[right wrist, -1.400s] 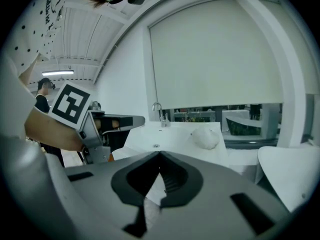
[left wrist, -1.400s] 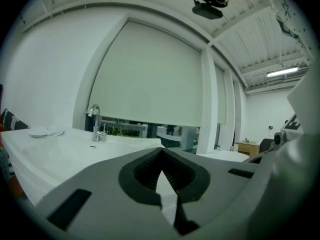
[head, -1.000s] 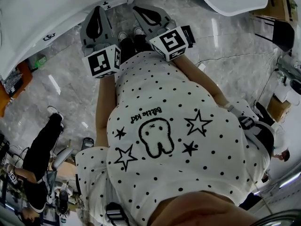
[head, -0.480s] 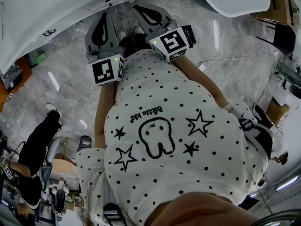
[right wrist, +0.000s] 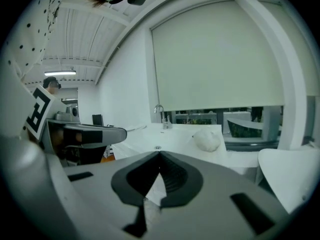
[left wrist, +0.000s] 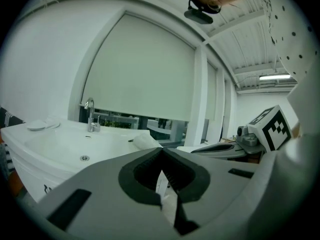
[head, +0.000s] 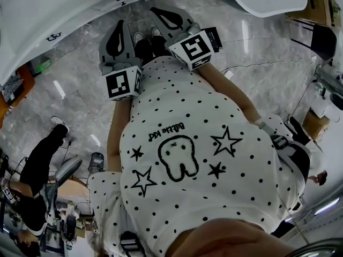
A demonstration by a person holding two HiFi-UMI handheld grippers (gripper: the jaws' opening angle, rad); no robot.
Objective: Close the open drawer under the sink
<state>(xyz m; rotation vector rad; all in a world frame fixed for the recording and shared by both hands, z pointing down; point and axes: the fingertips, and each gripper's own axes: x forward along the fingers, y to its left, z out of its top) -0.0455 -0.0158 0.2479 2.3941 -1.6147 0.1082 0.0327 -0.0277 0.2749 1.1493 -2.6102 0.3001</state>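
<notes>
Overhead, my left gripper (head: 121,23) and right gripper (head: 156,9) pointed across the marble floor (head: 257,52) toward the white sink (head: 37,25) at upper left, and the left gripper view, then the right gripper view, showed each pair of jaws together on nothing, the sink ahead, its drawer impossible to make out.

shirt (head: 214,186): white, black dots, stars (tooth outline too)
floor (head: 80,84): grey marble, pale veins
sink (left wrist: 55,144): white
left gripper (left wrist: 161,150): grey, black pads (left wrist: 138,176)
marker cube (head: 122,83): black-white squares
</notes>
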